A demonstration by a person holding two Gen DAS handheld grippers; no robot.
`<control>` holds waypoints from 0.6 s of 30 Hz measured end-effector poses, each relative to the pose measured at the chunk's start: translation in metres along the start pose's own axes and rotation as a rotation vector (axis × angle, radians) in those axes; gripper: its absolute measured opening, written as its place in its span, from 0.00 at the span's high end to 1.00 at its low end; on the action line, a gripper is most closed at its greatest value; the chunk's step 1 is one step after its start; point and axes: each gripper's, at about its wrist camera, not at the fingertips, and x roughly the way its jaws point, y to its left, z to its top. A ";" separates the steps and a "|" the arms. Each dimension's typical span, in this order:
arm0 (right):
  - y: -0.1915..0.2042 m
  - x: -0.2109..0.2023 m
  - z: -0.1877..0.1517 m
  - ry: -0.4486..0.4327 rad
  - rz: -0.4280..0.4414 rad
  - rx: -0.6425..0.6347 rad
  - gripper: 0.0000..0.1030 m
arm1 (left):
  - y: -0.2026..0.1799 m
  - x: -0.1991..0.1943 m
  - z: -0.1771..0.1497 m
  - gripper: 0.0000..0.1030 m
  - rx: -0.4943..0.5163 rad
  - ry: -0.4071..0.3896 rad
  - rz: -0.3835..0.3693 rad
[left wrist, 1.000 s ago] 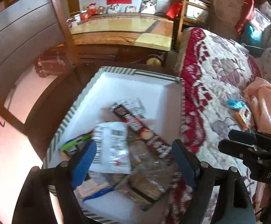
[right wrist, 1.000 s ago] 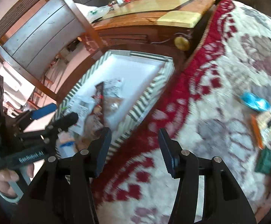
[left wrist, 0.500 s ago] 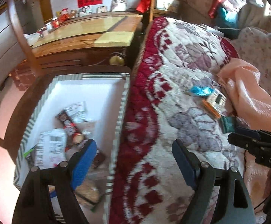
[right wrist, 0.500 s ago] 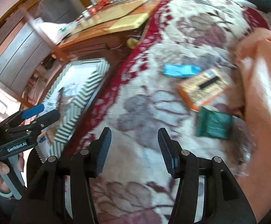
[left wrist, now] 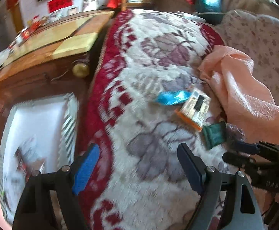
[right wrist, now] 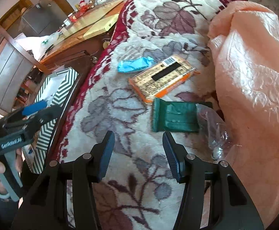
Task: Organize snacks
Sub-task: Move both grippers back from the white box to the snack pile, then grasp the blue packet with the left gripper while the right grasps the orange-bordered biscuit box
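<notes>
Three snacks lie on the flowered bedspread (right wrist: 120,103): a blue packet (right wrist: 134,64) (left wrist: 172,97), an orange-edged packet (right wrist: 163,77) (left wrist: 194,111) and a dark green packet (right wrist: 175,117) (left wrist: 214,135). My right gripper (right wrist: 137,154) hovers open just short of the green packet, nothing between its fingers. My left gripper (left wrist: 137,166) is open and empty over the bedspread, left of the snacks. A striped white box (left wrist: 37,122) (right wrist: 59,88) beside the bed holds several snack packets, blurred in the left wrist view.
A peach blanket (right wrist: 254,76) is heaped right of the snacks, with a crumpled clear wrapper (right wrist: 214,126) at its foot. A wooden table (left wrist: 49,44) stands behind the box. The box sits on a dark round stool (right wrist: 70,103).
Both grippers swung right, away from the striped box and over the bedspread. The three loose snacks now lie close ahead of the right gripper. Jaw widths look the same.
</notes>
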 end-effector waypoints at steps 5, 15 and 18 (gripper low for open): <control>-0.012 0.001 0.004 0.001 0.003 0.019 0.50 | -0.019 0.037 0.028 0.18 0.122 0.031 -0.025; -0.036 0.009 0.017 0.016 0.008 0.048 0.50 | -0.031 0.108 0.055 0.18 0.262 0.141 -0.032; -0.040 0.011 0.019 0.019 0.006 0.053 0.50 | -0.042 0.112 0.069 0.18 0.300 0.130 -0.041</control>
